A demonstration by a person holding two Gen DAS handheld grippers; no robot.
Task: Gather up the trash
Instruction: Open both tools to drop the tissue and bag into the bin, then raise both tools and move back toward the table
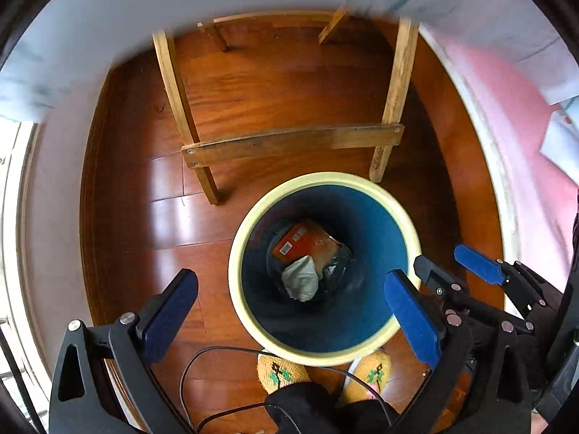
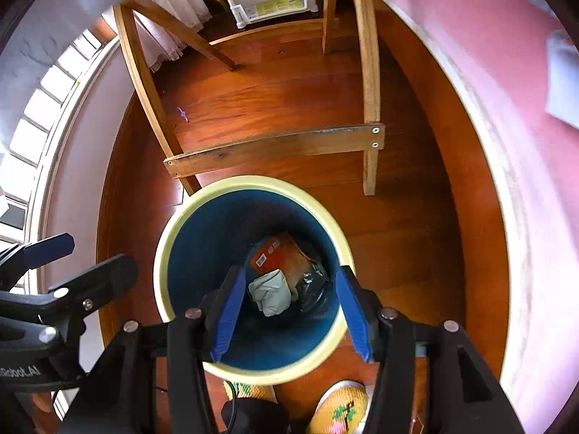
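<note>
Blue-padded fingers frame both views from the bottom edge. Those of the left gripper (image 1: 289, 318) stand wide apart with nothing between them, one to each side of the waste bin (image 1: 405, 224) below. Those of the right gripper (image 2: 289, 311) are apart too, less widely, and also empty, hanging over the bin's mouth.

Trash already lies at the bottom of the bin: an orange packet (image 1: 300, 240) with a barcode label, a crumpled pale wrapper (image 1: 300, 282) on top of it, and a dark crinkled plastic piece (image 1: 338, 264) beside them. Both grippers being empty and open above the bin, the step in hand looks like the drop, apparently done. No loose trash shows on the floor in either view, so the next move likely calls for lifting both grippers clear of the rim and looking elsewhere for more.

The bin stands on a glossy reddish wooden floor (image 1: 253, 86), just in front of the legs and crossbar of a wooden chair (image 1: 289, 141). The person's knitted yellow slippers (image 1: 282, 374) touch the bin's near side, and a black cable (image 1: 217, 352) loops past them. A pink wall (image 2: 488, 72) curves along the right, and a white shelf unit (image 2: 271, 0) stands behind the chair.
</note>
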